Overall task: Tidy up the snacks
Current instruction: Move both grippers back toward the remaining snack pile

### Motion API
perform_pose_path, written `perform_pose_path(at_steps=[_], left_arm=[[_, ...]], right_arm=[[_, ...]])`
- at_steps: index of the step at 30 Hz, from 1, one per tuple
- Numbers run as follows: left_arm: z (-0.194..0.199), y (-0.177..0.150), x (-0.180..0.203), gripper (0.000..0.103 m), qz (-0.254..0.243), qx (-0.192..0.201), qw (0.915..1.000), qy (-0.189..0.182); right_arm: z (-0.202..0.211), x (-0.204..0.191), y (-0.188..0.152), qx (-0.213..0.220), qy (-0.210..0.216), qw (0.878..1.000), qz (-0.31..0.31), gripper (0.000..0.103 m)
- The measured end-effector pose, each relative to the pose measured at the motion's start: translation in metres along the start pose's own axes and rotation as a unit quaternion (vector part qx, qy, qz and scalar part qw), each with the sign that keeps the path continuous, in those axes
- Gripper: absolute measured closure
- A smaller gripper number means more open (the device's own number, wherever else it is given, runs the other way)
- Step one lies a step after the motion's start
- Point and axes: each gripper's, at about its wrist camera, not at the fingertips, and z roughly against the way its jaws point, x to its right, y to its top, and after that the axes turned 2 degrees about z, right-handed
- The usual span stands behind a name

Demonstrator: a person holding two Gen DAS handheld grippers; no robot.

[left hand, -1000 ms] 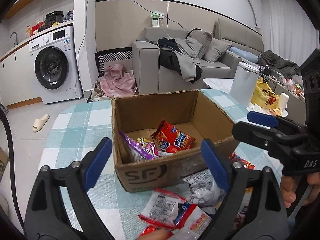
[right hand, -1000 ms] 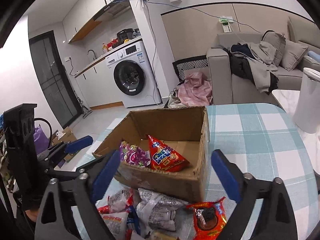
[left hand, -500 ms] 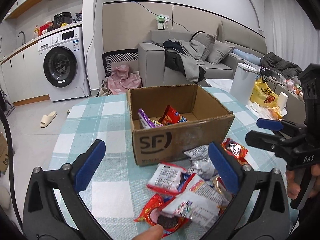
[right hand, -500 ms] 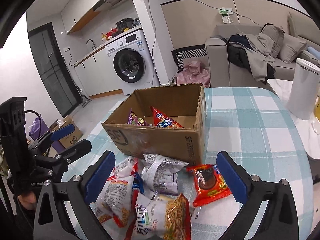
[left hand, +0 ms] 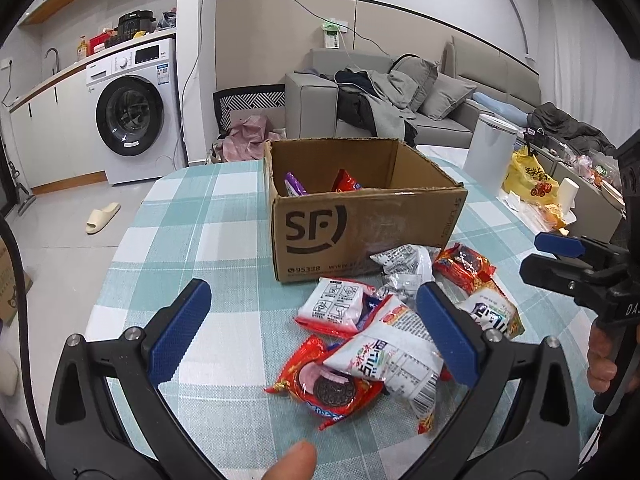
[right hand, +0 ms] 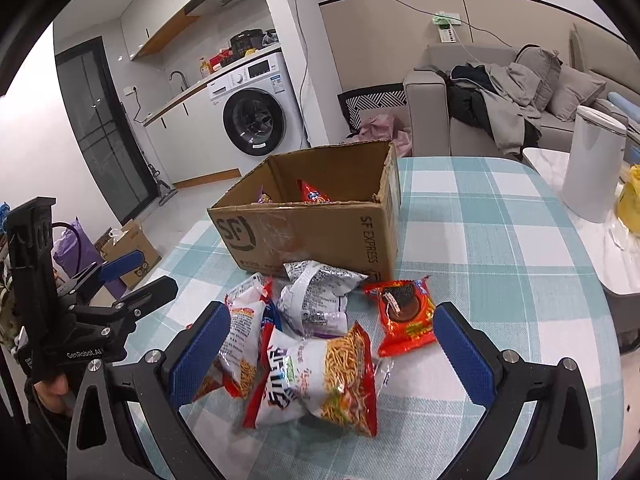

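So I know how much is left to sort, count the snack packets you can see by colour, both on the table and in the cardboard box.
Red cookie packets, on the table: 2
White-and-red packets, on the table: 3
Silver packet, on the table: 1
Purple packet, in the cardboard box: 1
Red packet, in the box: 1
Total visible: 8

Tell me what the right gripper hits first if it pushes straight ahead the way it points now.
Most likely the white noodle snack bag, lying on the table between the open right gripper fingers. Beyond it sit the silver packet and the cardboard box. Depth is hard to judge in this view.
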Motion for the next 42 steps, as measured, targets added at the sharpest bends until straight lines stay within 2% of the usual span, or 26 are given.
perform_pose_path(at_steps=[10, 13, 18, 27, 37, 42], left_arm=[[0.008, -0.008, 0.007, 0.001, 0.002, 0.002, 0.9999, -0.015], [0.006, -0.012, 0.012, 0.001, -0.010, -0.003, 0.9999, -0.013], [-0.002, -0.017, 0.013, 0.001, -0.003, -0.019, 0.9997, -0.017], [-0.017, -0.028, 0.020, 0.001, -0.015, -0.045, 0.9987, -0.017], [-0.020, -0.032, 0.024, 0.001, -0.021, -0.052, 0.9982, -0.023], [-0.024, -0.036, 0.027, 0.001, -0.026, -0.067, 0.9966, -0.040]], right_arm=[[-0.006, -0.002, -0.017, -0.026, 0.004, 1.000, 0.013, 0.000], [-0.012, -0.005, -0.022, -0.039, -0.001, 0.999, 0.021, 0.000], [-0.019, -0.007, -0.026, -0.052, -0.009, 0.998, 0.028, 0.000], [-0.034, -0.003, -0.034, -0.084, 0.004, 0.996, 0.013, 0.000], [-0.037, 0.000, -0.036, -0.087, 0.028, 0.996, -0.004, 0.001], [-0.040, 0.002, -0.038, -0.090, 0.032, 0.995, -0.017, 0.001]])
